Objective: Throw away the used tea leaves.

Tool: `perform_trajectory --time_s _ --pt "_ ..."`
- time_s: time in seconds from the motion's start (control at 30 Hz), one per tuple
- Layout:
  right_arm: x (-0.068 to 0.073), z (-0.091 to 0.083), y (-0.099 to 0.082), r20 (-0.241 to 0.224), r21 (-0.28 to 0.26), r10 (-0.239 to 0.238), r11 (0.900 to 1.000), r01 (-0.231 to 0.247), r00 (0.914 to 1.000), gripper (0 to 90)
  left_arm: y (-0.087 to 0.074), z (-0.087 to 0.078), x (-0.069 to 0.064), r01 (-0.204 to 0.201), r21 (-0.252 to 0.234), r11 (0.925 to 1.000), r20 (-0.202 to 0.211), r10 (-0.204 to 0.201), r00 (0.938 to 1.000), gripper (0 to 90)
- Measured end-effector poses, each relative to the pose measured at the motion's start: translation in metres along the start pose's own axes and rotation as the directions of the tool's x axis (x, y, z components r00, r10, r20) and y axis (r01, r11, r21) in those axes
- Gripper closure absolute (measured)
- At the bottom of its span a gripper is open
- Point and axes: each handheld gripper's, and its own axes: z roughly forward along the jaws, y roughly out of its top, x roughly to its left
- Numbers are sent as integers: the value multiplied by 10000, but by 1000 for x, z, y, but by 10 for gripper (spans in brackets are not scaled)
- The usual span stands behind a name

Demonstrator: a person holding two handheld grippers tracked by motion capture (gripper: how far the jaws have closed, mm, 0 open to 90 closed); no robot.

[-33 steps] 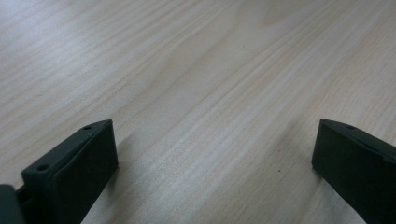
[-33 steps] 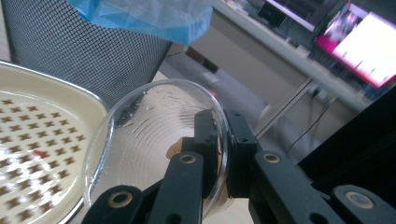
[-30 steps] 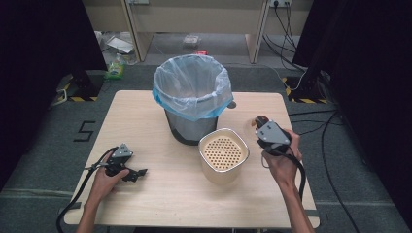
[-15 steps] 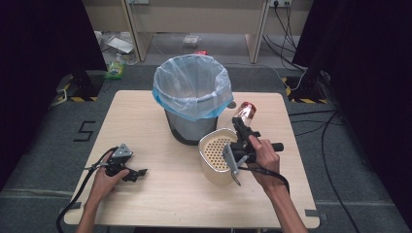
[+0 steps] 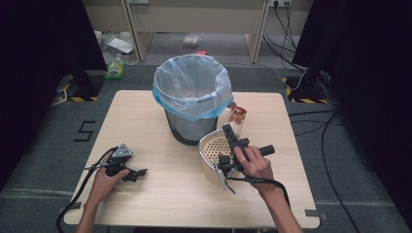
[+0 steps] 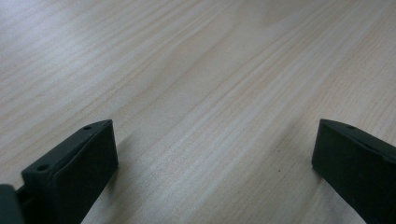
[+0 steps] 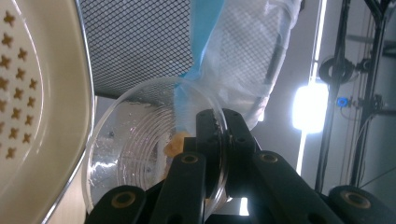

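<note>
A mesh waste bin (image 5: 190, 121), lined with a pale blue plastic bag (image 5: 192, 87), stood near the middle of the light wooden table (image 5: 160, 199). Just in front of the bin and to its right, touching or nearly touching its wall, sat a cream perforated basket (image 5: 211, 148) with a metal rim. The right gripper (image 5: 232, 136), held in the person's right hand (image 5: 255, 165), was raised over the basket's far right edge, right beside the bin. Its jaws were clamped on the rim of a clear plastic cup (image 7: 154, 154); in the right gripper view the cup lay tilted between the basket's wall on one side and the bin's mesh and hanging bag on the other, with a small yellowish scrap (image 7: 173, 144) visible inside it. In the high view the cup (image 5: 233, 118) showed just right of the bin with reddish-brown contents; what they were could not be told. Well to the left of the bin and nearer the person, the left gripper (image 5: 138, 172) rested on the table in the left hand (image 5: 104, 179), its cable trailing off the front edge. The left gripper view showed its jaws spread wide apart over bare wood, with nothing between them.
</note>
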Motion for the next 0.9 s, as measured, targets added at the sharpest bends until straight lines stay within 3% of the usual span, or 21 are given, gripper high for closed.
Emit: perform_trajectory --time_s 0.07,0.17,0.23,0.3,0.37,0.47,0.53,0.6,0.67,0.73,0.8,0.9 --pt "4 -1 3 -7 -104 -435 9990 435 9991 873 0 0 0 0 -1 10000 1 0 10000 0" --pt "3 -3 4 264 -27 -173 9998 174 9995 874 0 0 0 2 -1 10000 0 -2 10000 0" --pt "6 -3 5 78 -109 -614 9980 615 9981 873 0 0 0 3 0 10000 2 -3 10000 0" --pt "4 -4 2 228 2 -23 10000 23 9997 874 0 0 0 0 -1 10000 1 0 10000 0" --pt "7 -4 3 96 -90 -396 9992 397 9992 874 0 0 0 1 1 10000 2 -1 10000 0" --pt "3 -7 2 349 -43 127 9999 -126 9993 874 0 0 0 1 -1 10000 0 -1 10000 0" --pt "1 -7 4 359 -140 -77 9999 82 9993 874 0 0 0 1 0 10000 0 -1 10000 0" --pt "-1 -8 3 362 -144 288 9995 -282 9989 874 0 0 0 2 0 10000 0 -2 10000 0" --pt "-1 -8 3 443 -128 148 9998 -142 9989 874 0 0 0 1 -1 10000 0 -1 10000 0" --pt "-4 -10 1 521 -134 598 9982 -591 9969 874 0 0 0 1 -1 10000 -1 -1 10000 0" --pt "-4 -10 3 338 -182 360 9992 -354 9988 874 0 0 0 1 -1 10000 1 -1 10000 0" --pt "-11 -11 -1 339 -136 1483 9889 -1480 9884 874 0 0 0 1 -2 10000 0 -1 10000 0"
